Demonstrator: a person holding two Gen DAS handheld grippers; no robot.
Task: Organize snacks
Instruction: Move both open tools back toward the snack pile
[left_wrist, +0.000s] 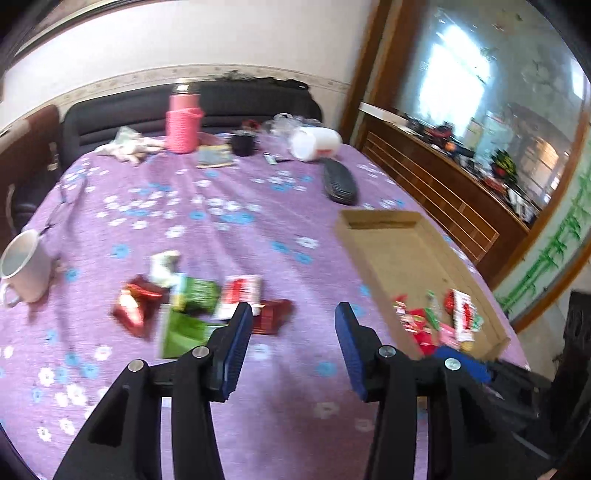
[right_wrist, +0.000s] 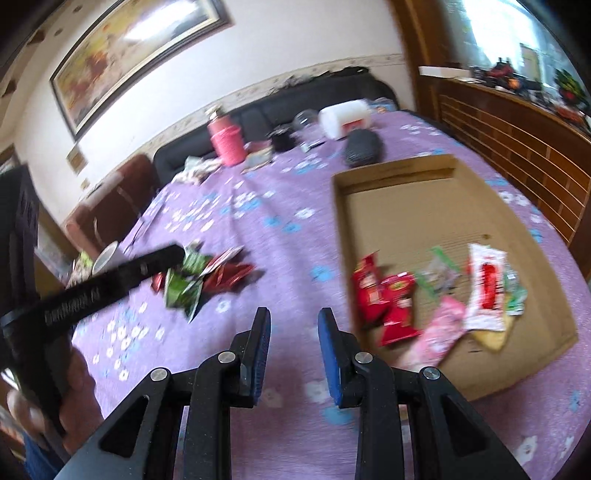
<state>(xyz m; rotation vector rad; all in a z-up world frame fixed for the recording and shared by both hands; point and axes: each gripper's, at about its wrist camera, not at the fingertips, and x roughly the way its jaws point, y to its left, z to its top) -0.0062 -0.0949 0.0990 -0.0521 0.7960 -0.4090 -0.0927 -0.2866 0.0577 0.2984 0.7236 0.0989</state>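
**Both grippers hovering empty over table**

Purple floral tablecloth (left_wrist: 229, 206) is spreading wide. Cardboard tray (right_wrist: 399, 206) is sitting at 2 o'clock, holding snack packets (right_wrist: 484, 288). Loose snack pile (left_wrist: 195, 302) is lying at 10 o'clock. Left gripper (left_wrist: 293, 314) and right gripper (right_wrist: 293, 317) are gaping wide, gripping nothing.

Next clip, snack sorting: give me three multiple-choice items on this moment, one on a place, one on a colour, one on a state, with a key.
1. Where does the cardboard tray lie relative to the loose snack pile?
A. Right of it
B. Left of it
C. Under it

2. What colour is the tablecloth?
A. Green
B. Purple
C. White

3. How do the left gripper and right gripper stand?
A. Both open, empty
B. Both shut on packets
C. One holds the mug

Key: 1 A, the tray sits right of the pile in both views. 2 B, purple cloth with flowers. 3 A, bare cloth shows between each pair of fingers.
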